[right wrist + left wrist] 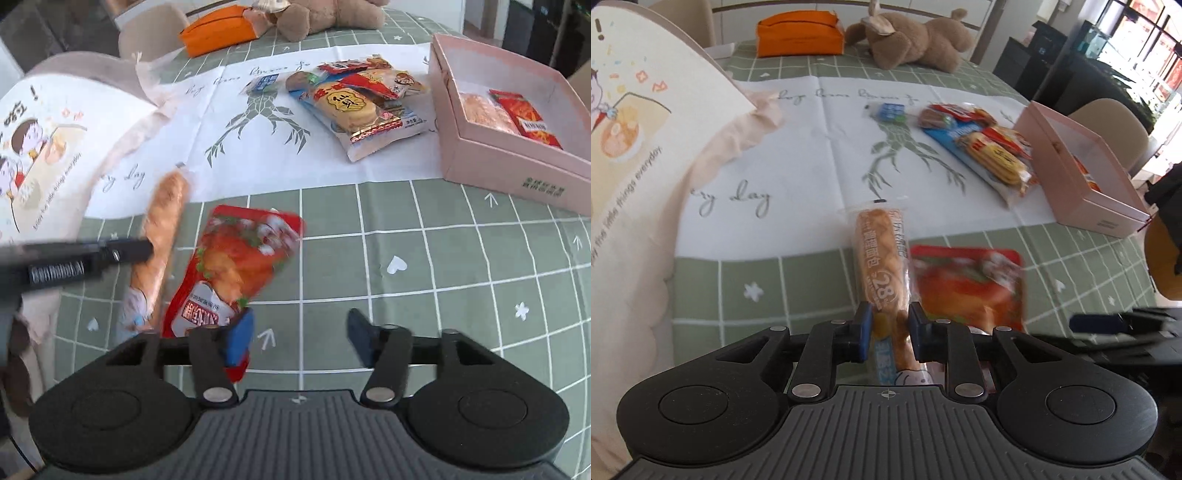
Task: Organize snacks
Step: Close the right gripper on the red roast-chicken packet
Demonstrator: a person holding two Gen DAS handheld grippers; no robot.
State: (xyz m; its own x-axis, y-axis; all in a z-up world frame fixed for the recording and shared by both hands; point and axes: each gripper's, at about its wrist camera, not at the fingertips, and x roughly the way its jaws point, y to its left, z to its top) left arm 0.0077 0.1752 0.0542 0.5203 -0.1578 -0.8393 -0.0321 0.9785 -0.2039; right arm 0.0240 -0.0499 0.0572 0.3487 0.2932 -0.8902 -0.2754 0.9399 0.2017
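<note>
A: Why is the long bread stick in its clear plastic wrapper [882, 266] pointing straight away from the left tongs [886, 325]?

B: Because the left tongs are pinching it near its close end, blue pads pressed in on both sides of the wrapper. Held by one end, the rest sticks out ahead. It sits on the side of the pink open cardboard box [517, 147] nearest the holder, well apart from it. I can't tell whether its far end rests on the worktop [443, 258] or is lifted.

A: And the red foil pouch with the food picture [236, 266]?

B: It lies just beside the bread stick, also well short of the pink box. The right tongs [299, 336] are spread wide with bare green check cloth between the tips. The left pad overlaps the pouch's near corner, but nothing is gripped.

A: So the box is where things are going?

B: I'd judge so. It already holds a pale wrapped snack [487, 114] and a red packet [524, 118] side by side, with room left. The heap of mixed snack packets [365, 103] just beside the box's left wall looks unsorted.

A: Anything awkward about carrying the bread over?

B: A slippery wrapper gripped at one end may droop or twist, so a level carry seems wise.
</note>
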